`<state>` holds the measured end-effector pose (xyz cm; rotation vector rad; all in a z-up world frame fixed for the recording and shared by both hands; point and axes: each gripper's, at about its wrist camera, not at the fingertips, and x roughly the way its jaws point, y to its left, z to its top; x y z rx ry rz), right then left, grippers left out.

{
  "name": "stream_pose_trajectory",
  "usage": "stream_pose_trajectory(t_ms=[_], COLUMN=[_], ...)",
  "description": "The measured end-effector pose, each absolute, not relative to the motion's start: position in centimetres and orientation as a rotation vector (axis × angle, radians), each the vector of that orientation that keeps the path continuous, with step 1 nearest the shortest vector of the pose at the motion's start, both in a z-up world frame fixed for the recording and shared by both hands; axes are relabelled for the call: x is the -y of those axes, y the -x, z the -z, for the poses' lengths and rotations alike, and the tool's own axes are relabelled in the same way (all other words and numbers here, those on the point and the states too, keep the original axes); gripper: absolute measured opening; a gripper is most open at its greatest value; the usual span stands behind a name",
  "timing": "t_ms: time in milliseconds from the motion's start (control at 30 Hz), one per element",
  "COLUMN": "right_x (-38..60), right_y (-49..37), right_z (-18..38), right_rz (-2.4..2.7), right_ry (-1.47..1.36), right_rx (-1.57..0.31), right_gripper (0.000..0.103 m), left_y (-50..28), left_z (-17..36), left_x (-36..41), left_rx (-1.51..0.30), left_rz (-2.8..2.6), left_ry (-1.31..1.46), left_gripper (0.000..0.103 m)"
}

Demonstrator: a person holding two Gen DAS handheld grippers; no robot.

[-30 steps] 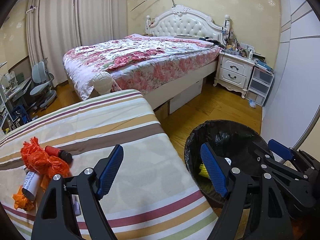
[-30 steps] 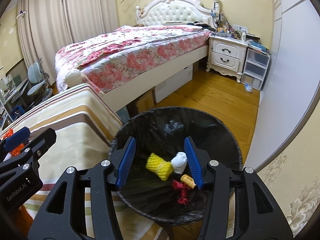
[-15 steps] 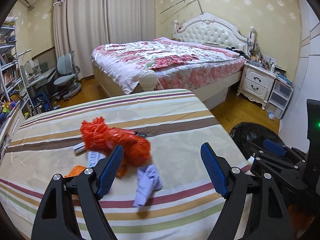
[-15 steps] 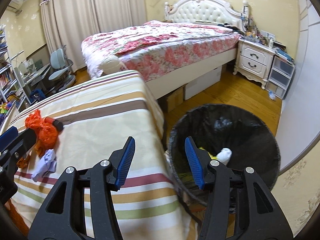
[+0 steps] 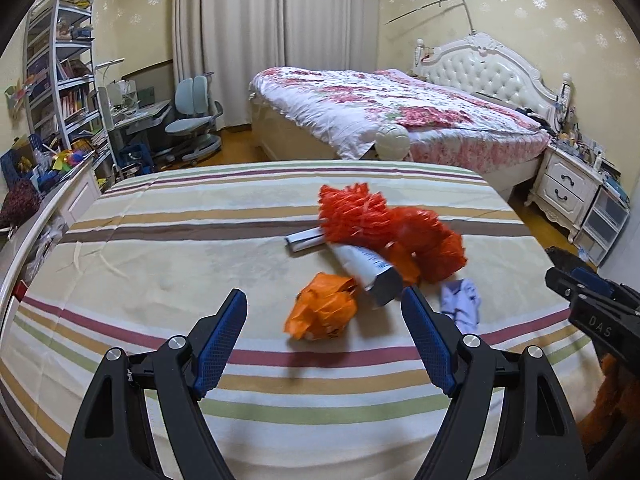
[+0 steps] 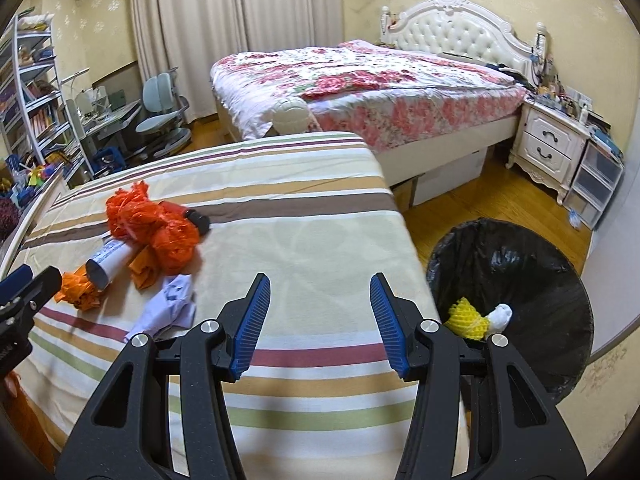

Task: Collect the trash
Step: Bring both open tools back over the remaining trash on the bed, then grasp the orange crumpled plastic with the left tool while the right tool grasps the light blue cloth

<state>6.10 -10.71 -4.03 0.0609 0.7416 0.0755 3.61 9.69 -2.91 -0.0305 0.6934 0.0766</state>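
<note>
Trash lies ahead of the empty, open left tool; some's binned, right tool open too.

striped bed — orange mesh, tube, wrappers

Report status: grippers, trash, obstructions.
Left gripper open, empty, over crumpled orange wrapper. Right gripper open, empty, over striped bedcover. Trash bin beside bed. Nothing blocking.
</note>
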Motion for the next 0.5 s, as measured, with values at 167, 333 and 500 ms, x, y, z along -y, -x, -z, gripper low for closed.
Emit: stream_pose_trajectory(t_ms=[167,333,500], right_x=[8.5,6.8,5.5], right_y=[-6.0,-5.9,-5.8], right_z=[4.5,4.6,4.7], right_rz=[-0.107,-0.131,-0.150], right_ry=[-0.028,0.002,0.029], right_rx=[-0.758,-0.765,-0.767], right_gripper=[0.051,0.051,0.051], left_y=[-3.7,-3.9,-4.7], left_z=[4.3,4.5,5.1], left_x=[-12.0,-12.1,-11.8], left_rx=[-0.741,-0.737,-0.757], left_rz=[-0.090,-0.067,-0.046], left_ry=[0.080,0.081,0.061], left_gripper=[0.077,0.077,0.073])
